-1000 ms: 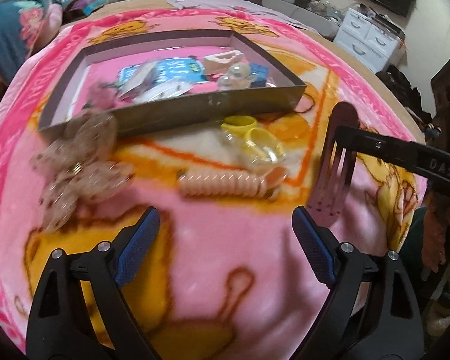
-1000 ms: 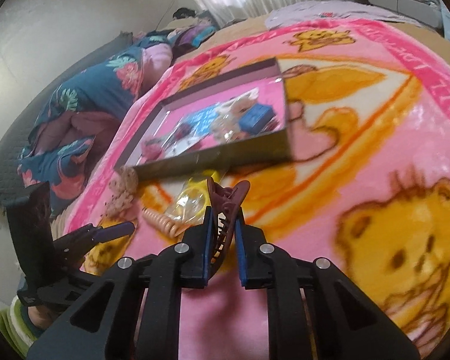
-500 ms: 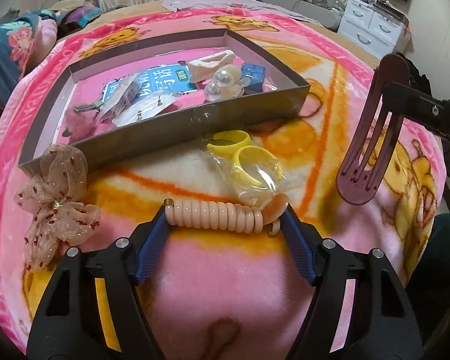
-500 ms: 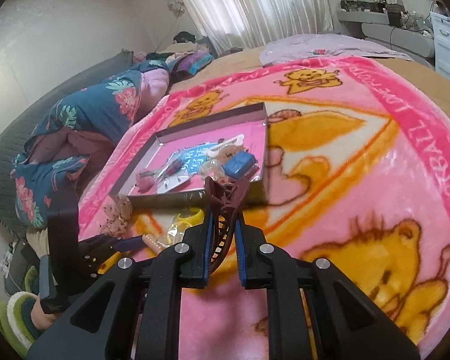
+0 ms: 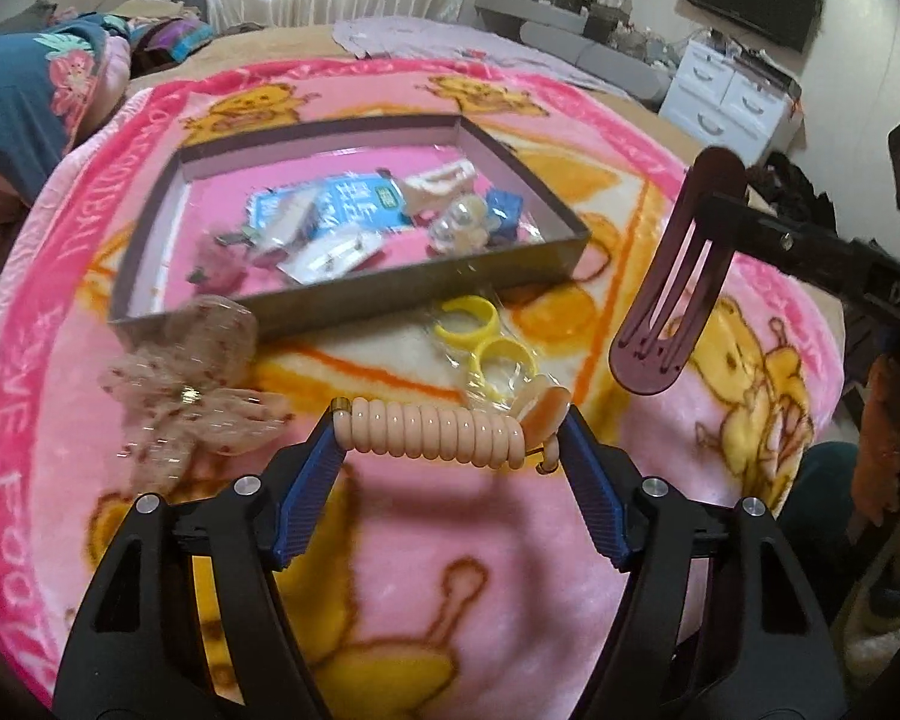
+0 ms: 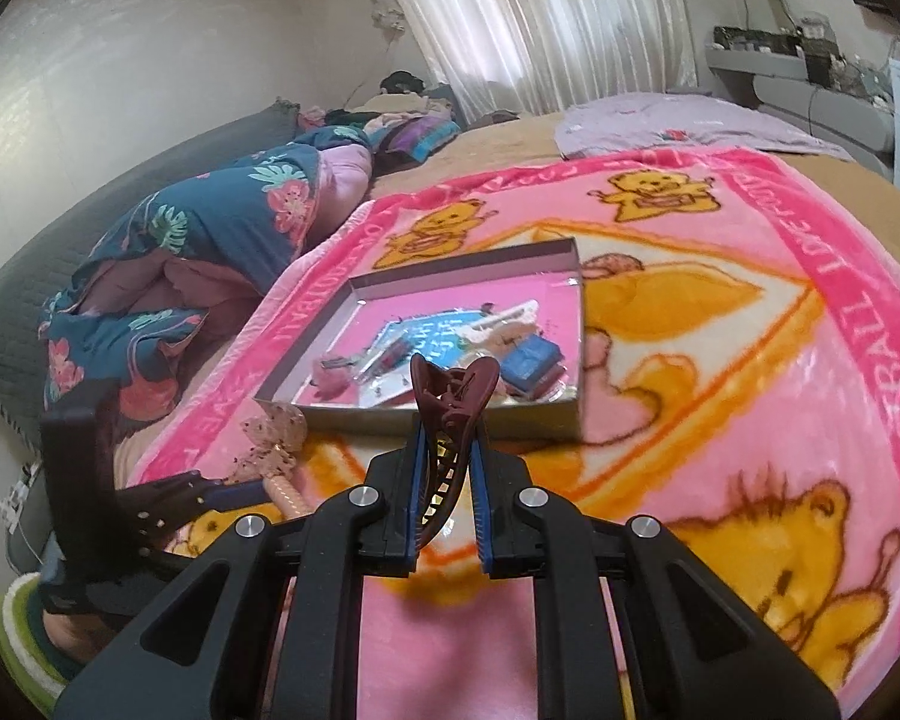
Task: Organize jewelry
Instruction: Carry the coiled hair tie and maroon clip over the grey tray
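Note:
My left gripper is shut on a peach coiled hair tie, holding it by its ends above the pink blanket. My right gripper is shut on a maroon claw hair clip, which also shows in the left wrist view, raised to the right. A shallow grey box with a pink floor holds a blue packet, pearls and small pieces; it also shows in the right wrist view. A sheer bow and bagged yellow rings lie in front of the box.
The pink bear-print blanket covers the bed. A floral quilt is heaped at the left. A white drawer unit and a dark screen stand at the back right.
My left gripper closed around the coiled hair tie and lifted it off the blanket. My right gripper rose with the claw clip and drew back from the box.

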The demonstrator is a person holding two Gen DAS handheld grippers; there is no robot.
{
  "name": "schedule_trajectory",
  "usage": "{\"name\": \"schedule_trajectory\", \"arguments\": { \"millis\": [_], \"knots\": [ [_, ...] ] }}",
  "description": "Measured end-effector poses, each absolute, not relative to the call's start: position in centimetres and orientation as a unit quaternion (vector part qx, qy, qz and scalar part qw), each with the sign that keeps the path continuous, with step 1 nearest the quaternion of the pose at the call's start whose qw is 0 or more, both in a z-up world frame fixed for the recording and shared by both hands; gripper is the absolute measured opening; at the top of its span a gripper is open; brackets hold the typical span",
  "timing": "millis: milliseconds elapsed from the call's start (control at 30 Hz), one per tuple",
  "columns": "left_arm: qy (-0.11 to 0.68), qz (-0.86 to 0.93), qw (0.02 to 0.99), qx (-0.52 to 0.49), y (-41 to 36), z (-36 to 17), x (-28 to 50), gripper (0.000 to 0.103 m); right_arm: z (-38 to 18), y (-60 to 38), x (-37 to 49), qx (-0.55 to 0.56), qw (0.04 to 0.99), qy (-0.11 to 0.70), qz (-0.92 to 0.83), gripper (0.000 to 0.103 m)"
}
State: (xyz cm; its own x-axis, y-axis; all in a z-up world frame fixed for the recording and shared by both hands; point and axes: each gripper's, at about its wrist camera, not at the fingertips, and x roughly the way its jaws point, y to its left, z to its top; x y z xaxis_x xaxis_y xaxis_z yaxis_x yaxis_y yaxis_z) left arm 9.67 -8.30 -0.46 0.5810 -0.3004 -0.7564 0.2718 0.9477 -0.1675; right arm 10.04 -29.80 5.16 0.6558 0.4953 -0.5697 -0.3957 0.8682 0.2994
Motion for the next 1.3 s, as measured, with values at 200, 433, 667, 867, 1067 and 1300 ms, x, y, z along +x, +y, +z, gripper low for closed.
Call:
{"name": "schedule_trajectory", "arguments": {
  "millis": [200, 433, 667, 867, 1067, 1300],
  "knots": [
    [0.416, -0.141, 0.898, -0.034, -5.8, 0.8, 9.9, 0.063, 5.8, -28.7, 10.3, 0.065, 0.907, 0.331, 0.253, 0.013],
    [0.402, -0.113, 0.908, -0.039, -2.9, 2.2, 10.6, 0.063, 6.7, -26.8, 11.0, 0.047, 0.906, 0.325, 0.267, 0.013],
    [0.394, -0.090, 0.913, -0.045, -0.6, 3.3, 11.8, 0.063, 7.7, -24.8, 12.0, 0.031, 0.904, 0.317, 0.284, 0.013],
    [0.387, -0.079, 0.917, -0.047, 0.5, 4.1, 12.7, 0.063, 8.9, -23.5, 13.3, 0.028, 0.905, 0.306, 0.293, 0.013],
    [0.380, -0.070, 0.921, -0.050, 1.2, 4.9, 13.6, 0.063, 10.1, -22.8, 14.7, 0.029, 0.908, 0.291, 0.299, 0.013],
    [0.377, -0.066, 0.922, -0.054, 1.2, 5.2, 15.5, 0.063, 10.8, -22.8, 16.9, 0.027, 0.914, 0.279, 0.294, 0.013]
  ]
}}
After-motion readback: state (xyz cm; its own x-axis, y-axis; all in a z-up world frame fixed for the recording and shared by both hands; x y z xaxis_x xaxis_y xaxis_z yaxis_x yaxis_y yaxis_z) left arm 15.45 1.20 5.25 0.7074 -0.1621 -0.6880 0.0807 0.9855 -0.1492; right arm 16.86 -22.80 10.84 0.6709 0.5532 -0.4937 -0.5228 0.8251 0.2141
